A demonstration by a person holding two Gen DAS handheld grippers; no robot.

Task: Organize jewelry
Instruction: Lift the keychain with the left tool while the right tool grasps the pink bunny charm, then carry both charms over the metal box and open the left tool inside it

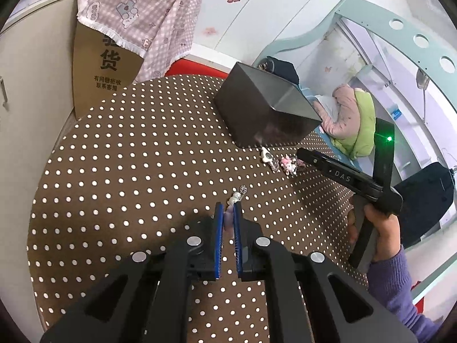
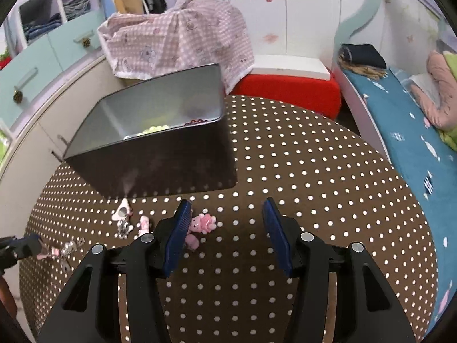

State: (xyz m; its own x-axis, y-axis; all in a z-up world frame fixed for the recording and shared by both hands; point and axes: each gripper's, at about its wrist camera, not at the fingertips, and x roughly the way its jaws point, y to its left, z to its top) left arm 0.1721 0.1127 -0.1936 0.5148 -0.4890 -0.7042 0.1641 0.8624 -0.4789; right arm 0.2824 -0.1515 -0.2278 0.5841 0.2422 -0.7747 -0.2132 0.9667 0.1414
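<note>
**Sorting charms on the dotted table**

Pinching a pale lilac-pink charm (image 1: pixel 228 218) between its blue pads, the left gripper (image 1: pixel 228 210) is closed tight over the brown white-dotted tablecloth (image 1: pixel 128 171). A pearl-and-silver trinket (image 1: pixel 238 195) trails out from its tips toward 12 o'clock. At 1 o'clock from those tips, small white and pink charms (image 1: pixel 281 163) lie just in front of the dark metal box (image 1: pixel 265 108).

From the right wrist, that box sits at 11 o'clock, with green beads (image 2: pixel 152 130) inside. The right gripper (image 2: pixel 225 211) stands about half open, holding nothing. A pink bear-shaped charm (image 2: pixel 204 223) lies beside its left pad, toward the inside; whether they touch is unclear.
</note>
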